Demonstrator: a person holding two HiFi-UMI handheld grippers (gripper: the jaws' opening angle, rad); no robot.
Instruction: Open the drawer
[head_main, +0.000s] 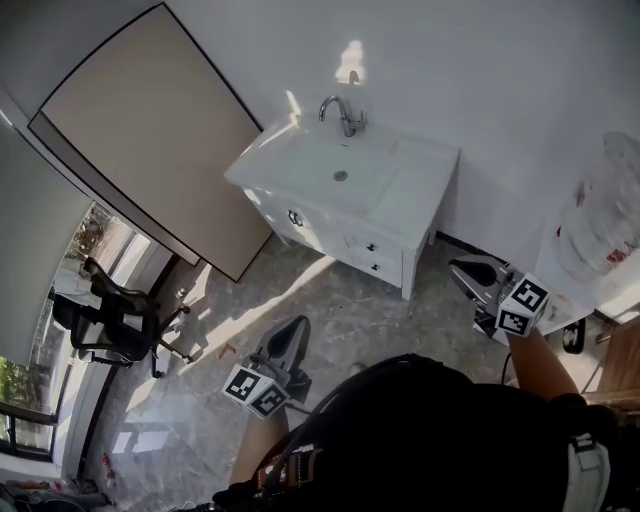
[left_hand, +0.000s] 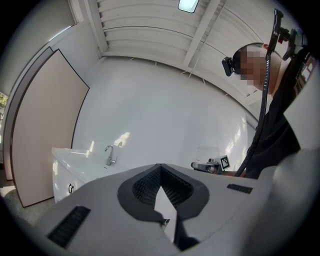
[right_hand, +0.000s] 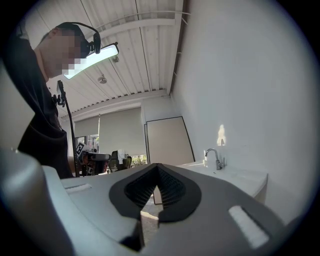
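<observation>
- No word, number or brand is legible anywhere.
- Black-and-white square markers, patterns without letters, stand on the white cube (head_main: 255, 390) of the left gripper (head_main: 298, 326) and on the white cube (head_main: 523, 306) of the right gripper (head_main: 458, 268).
- Red print on the clear plastic bag (head_main: 605, 215) is too blurred to read.

Beige panel (head_main: 150, 130), black office chair (head_main: 100, 320), chrome faucet (head_main: 342, 115)

head: high, steeply down | both gripper views: level, distant | shared: faucet (head_main: 343, 115)

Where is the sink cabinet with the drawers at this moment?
In the head view the sink cabinet stands upper centre against the white wall, just right of the beige panel; its faucet sits at the back edge.
</observation>
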